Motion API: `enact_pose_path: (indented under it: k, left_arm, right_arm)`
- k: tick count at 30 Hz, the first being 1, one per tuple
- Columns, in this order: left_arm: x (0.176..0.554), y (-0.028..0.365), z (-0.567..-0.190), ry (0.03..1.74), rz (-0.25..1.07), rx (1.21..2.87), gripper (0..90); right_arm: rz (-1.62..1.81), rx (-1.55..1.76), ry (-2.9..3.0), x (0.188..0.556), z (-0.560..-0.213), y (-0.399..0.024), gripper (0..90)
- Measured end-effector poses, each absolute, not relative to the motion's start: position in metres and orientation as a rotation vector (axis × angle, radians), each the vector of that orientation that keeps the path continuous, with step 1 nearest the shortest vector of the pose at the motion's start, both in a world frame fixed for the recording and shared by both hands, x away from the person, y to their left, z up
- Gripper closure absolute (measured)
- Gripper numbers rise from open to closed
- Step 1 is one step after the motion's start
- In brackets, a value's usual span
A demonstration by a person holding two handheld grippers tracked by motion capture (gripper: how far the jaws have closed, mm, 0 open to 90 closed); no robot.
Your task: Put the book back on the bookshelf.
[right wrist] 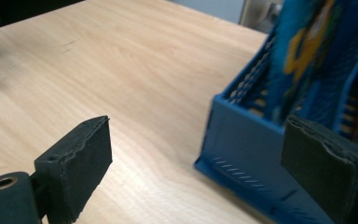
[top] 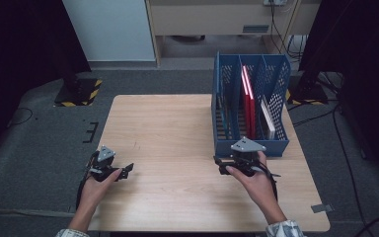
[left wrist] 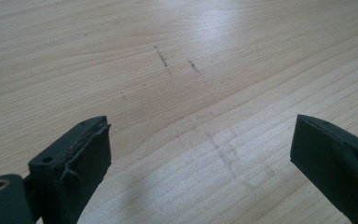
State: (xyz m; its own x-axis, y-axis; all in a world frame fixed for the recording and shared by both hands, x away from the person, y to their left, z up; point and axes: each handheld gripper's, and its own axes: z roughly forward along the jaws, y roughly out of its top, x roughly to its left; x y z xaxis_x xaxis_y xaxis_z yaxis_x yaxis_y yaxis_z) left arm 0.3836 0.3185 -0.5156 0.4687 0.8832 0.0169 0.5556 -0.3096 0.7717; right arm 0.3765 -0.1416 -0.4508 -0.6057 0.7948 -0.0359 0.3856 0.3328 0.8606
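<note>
The left gripper rests low over the wooden table, near its left front corner. Its jaws are spread wide and hold nothing. Under them there is just bare wood with a few small dark scratches.

More to the right, the right gripper sits just in front of the blue file rack. Its jaws are wide apart too, and they are empty. The rack stands on the right side of the table, toward the back. It has slots, and books stand in them: a blue picture book in the left slot, a red book in the middle, and a thin white one to the right.

It looks like the work is just starting, with nothing picked up yet. The right gripper seems to be going for a book. Next it would need to reach up over the rack's front wall and close on one book's edge.

The table stands on a grey floor. Black cables lie on the right.
</note>
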Motion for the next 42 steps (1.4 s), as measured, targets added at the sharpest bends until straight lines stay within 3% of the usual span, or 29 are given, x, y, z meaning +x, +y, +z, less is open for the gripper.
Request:
enact_pose_path:
  k: [25, 42]
  left_arm:
    - [0.385, 0.316, -0.520, 1.196, 0.568, 2.040, 3.1]
    - [0.386, 0.314, -0.527, 1.197, 0.559, 2.092, 2.9]
  right_arm:
    - [1.147, 0.979, 2.378, 0.351, -0.504, -0.095, 9.4]
    - [1.074, 1.003, 2.407, 0.371, -0.529, -0.062, 9.7]
